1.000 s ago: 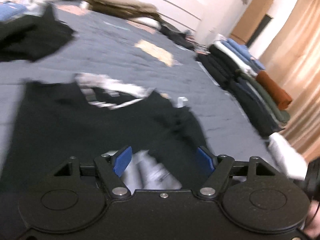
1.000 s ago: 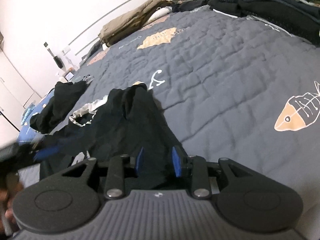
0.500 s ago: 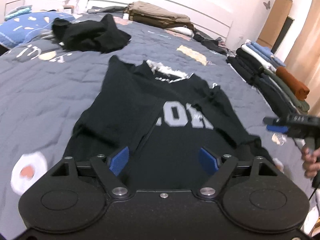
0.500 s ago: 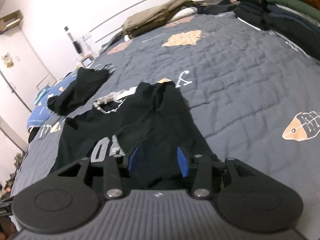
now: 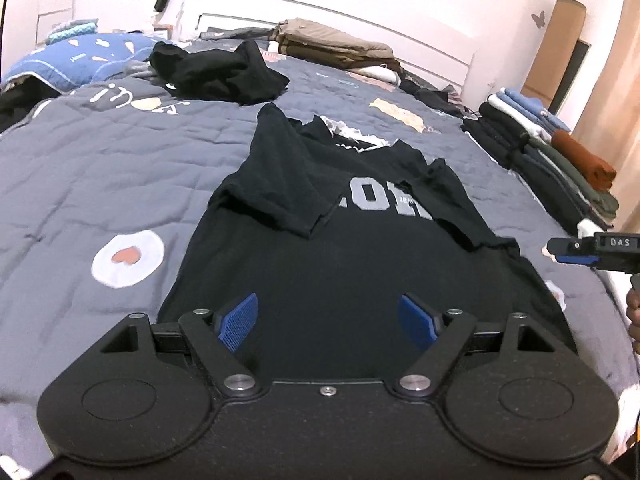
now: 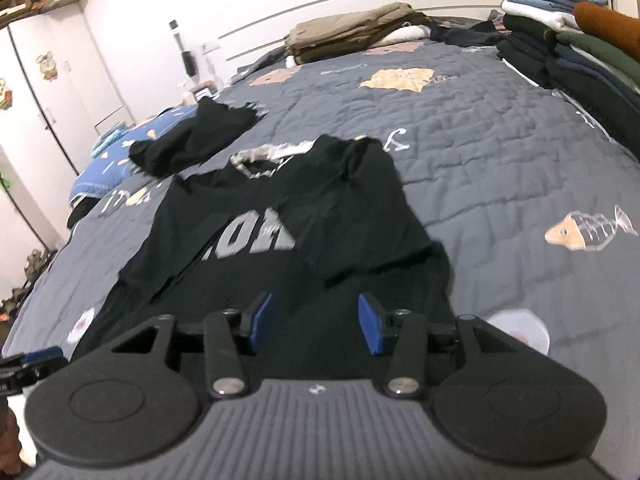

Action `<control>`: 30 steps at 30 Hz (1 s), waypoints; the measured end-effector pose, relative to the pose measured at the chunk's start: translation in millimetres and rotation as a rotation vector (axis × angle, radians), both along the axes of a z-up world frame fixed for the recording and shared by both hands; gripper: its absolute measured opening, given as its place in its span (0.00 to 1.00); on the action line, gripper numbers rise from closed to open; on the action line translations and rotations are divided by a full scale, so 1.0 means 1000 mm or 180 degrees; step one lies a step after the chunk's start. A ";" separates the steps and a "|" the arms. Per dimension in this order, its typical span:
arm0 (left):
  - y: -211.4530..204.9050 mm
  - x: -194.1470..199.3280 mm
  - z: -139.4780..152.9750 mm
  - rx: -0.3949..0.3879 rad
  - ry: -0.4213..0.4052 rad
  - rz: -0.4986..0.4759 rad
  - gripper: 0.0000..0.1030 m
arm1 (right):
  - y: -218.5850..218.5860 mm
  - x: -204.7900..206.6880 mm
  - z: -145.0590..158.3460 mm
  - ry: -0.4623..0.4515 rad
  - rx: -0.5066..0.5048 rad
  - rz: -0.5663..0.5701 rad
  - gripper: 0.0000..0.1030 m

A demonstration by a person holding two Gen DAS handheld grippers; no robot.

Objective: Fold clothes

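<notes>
Grey quilt [image 5: 120, 168], fish patch [image 6: 588, 228] right-view only

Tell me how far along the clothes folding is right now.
Done: a stack of folded clothes lines the bed's edge. In hand: the black T-shirt lies flat with both sleeves folded inward; neither the left claw nor the right claw, whose jaws are opening, holds it. Left: folding it shorter, then the crumpled black garment.

Left claw [image 5: 328, 322] wide, empty; right claw [image 6: 316, 322] opening, nothing between pads.
</notes>
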State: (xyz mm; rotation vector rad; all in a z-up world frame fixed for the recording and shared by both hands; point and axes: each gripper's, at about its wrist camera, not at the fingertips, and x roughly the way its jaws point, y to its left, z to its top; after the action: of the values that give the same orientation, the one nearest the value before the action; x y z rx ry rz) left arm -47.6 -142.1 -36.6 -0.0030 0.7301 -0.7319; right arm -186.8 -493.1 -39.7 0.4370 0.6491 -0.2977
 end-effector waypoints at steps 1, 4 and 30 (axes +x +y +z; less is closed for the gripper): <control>0.002 -0.005 0.001 0.0027 -0.0030 -0.0028 0.75 | 0.009 -0.005 -0.002 0.0025 -0.0019 0.0043 0.45; 0.009 -0.023 0.002 0.0092 -0.0114 -0.0114 0.75 | 0.035 -0.019 -0.009 0.0098 -0.0076 0.0183 0.45; 0.073 -0.086 -0.009 0.0314 0.0078 -0.0303 0.82 | 0.079 -0.174 -0.037 0.0400 0.0191 -0.0512 0.45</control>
State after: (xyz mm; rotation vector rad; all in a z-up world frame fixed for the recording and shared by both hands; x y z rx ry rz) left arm -133.6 -68.6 -46.0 0.1132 0.7932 -0.7869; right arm -361.3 -414.0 -77.0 0.5322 0.7484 -0.4618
